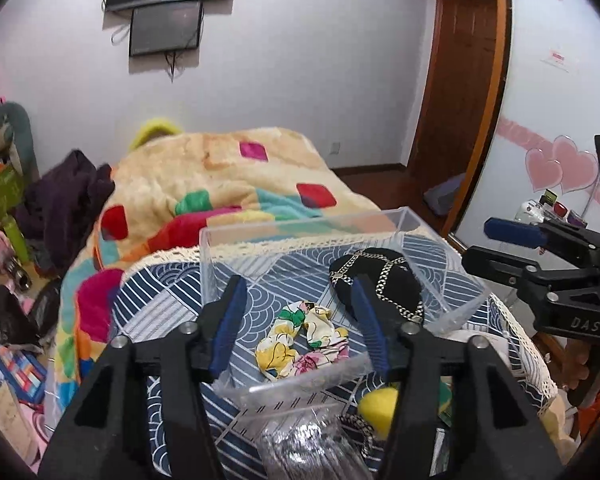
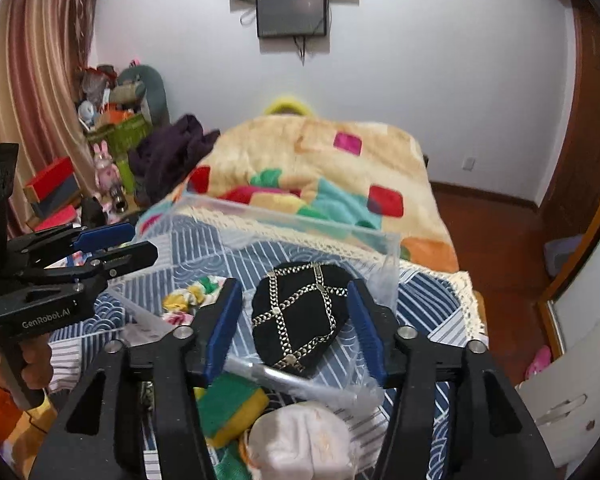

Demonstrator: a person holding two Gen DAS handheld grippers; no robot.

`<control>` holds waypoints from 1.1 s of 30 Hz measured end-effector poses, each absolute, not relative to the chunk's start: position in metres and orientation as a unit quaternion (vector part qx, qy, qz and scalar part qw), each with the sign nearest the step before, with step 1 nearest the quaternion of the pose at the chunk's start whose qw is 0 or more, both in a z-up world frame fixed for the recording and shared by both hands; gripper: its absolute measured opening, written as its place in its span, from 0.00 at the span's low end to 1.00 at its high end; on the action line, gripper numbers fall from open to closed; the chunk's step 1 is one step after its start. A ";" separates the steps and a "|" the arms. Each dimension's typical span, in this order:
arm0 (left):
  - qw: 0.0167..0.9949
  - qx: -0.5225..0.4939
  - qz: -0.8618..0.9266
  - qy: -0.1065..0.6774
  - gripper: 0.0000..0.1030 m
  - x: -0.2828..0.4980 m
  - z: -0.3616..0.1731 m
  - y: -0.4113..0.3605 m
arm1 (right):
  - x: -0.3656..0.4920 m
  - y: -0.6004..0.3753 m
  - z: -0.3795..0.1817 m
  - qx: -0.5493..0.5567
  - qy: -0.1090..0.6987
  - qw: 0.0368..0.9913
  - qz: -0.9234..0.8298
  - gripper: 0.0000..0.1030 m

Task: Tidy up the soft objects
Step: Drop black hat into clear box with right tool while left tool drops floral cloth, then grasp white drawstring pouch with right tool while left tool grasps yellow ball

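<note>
Soft objects lie inside and around a clear plastic box (image 1: 300,232) that stands on a blue-and-white patterned cloth (image 1: 172,288). Within the box, toward its left side, rests a crumpled floral fabric piece (image 1: 300,336); toward its right side lies a black pouch with gold chain trim (image 2: 300,312). Just outside the box's near wall sit a yellow-and-green sponge (image 2: 228,404) and a white cloth bundle (image 2: 300,440).

Above the box's near wall the left gripper (image 1: 300,320) hangs with its blue-padded jaws apart and holding nothing, the floral fabric lying loose below the gap. At the box's right part the right gripper (image 2: 296,320) is likewise parted and empty, the black pouch lying untouched between its fingers (image 2: 224,320). Beyond the box's far wall spreads a colourful fleece blanket (image 1: 220,184).
</note>
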State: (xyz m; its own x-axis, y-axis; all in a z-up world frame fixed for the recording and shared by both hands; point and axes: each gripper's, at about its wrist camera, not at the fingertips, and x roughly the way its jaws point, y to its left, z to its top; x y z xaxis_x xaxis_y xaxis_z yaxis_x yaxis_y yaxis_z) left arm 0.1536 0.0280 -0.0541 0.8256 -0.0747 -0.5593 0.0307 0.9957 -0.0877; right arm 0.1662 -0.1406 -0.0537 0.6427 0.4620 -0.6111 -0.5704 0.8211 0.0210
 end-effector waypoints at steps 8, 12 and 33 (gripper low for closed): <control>0.955 -0.042 -0.040 0.291 0.94 0.127 -0.053 0.015 | 0.136 -0.151 -0.048 -0.081 0.262 0.920 0.280 0.70; 0.950 -0.033 -0.043 0.307 0.94 0.123 -0.066 0.005 | 0.128 -0.160 -0.056 -0.062 0.262 0.923 0.276 0.78; 0.919 -0.053 -0.089 0.380 0.62 0.129 -0.136 -0.019 | 0.115 -0.198 -0.133 -0.016 0.353 0.903 0.245 0.76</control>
State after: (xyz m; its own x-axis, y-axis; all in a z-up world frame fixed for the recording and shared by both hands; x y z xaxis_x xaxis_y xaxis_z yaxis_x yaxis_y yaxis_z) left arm 0.1289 -0.0187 -0.1356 0.6949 -0.2047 -0.6894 0.1237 0.9784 -0.1658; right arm 0.1148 -0.1977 -0.1329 0.6307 0.4314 -0.6451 -0.4539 0.8793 0.1444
